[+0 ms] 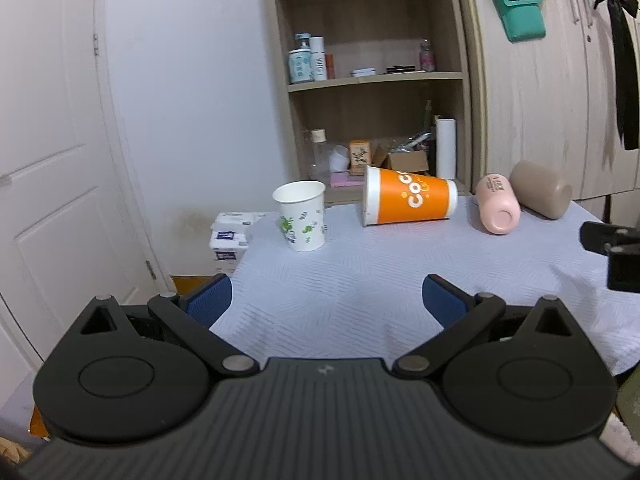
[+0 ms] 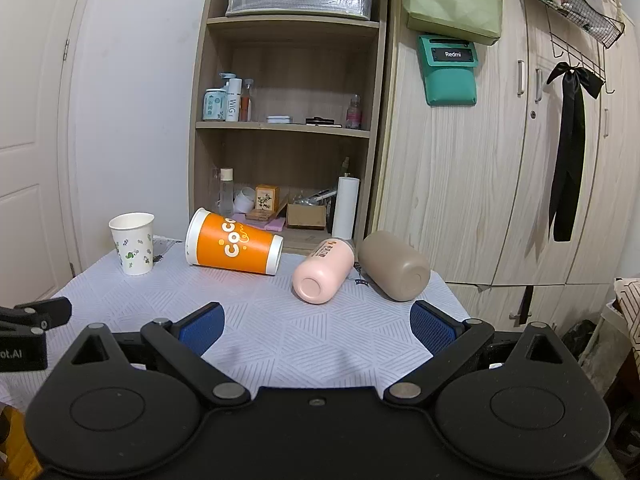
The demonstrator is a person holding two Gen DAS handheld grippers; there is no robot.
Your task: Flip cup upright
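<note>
- Left claw (image 1: 327, 300) and right claw (image 2: 316, 322) are hovering spread wide, empty, near the desk (image 2: 280, 320) edge.
- Orange CoCo cup (image 2: 234, 248) is lying sideways, awaiting righting.

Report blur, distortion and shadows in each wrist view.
Left wrist view: slightly soft, black ribbon smeared; fisheye bends the door. Right wrist view: sharper, orange cup lettering legible; wardrobe edges bow; soft shadows on the tablecloth.
</note>
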